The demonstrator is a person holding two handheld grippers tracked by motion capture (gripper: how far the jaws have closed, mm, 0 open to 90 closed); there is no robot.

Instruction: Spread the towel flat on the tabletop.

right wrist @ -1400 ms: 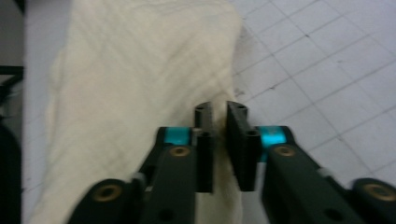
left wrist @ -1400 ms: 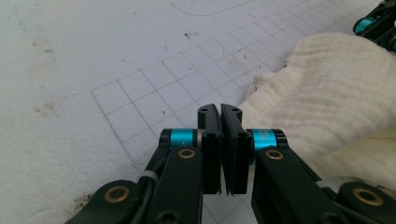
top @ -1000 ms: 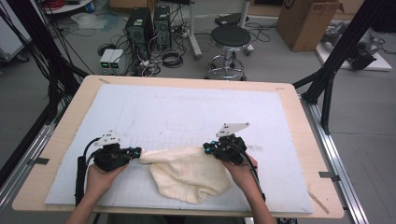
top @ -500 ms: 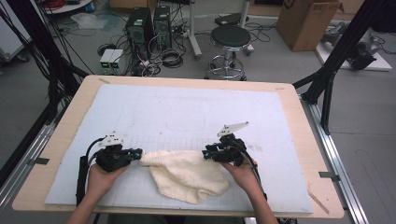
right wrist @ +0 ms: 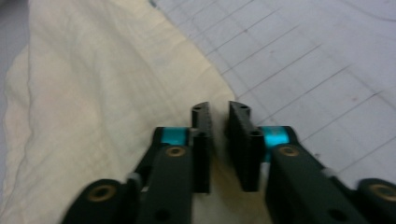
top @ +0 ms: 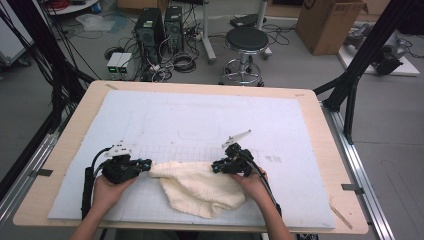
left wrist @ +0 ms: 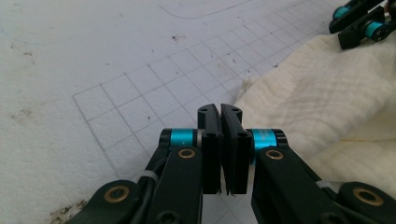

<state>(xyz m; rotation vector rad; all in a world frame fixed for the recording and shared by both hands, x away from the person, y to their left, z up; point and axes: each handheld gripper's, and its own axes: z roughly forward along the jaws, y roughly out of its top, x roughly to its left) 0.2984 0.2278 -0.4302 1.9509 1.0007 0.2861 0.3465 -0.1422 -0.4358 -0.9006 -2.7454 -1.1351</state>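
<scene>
1. Cream cloth (top: pixel 200 187) lies crumpled on the near middle of the white gridded mat (top: pixel 200 125), which covers most of the wooden worktop (top: pixel 320 150). The cloth's long axis runs left to right along its upper edge, between the two tools, and its bulk sags toward the person.
2. The left hand-held gripper (top: pixel 145 163) points right at the cloth's left corner. In the left gripper view its jaws stand pressed nearly together (left wrist: pixel 220 122), with the cloth edge (left wrist: pixel 327 107) just beside them on the right; whether a thin fold is pinched there I cannot tell.
3. The right hand-held gripper (top: pixel 216 167) points left, over the cloth's upper right edge. In the right gripper view its jaws stand a narrow gap apart (right wrist: pixel 218 116), above the cloth (right wrist: pixel 102 93), gripping nothing that shows.
4. Each corner lies inward of its own tool, so both hands are about equally near; the next move probably turns on taking these two ends.
</scene>
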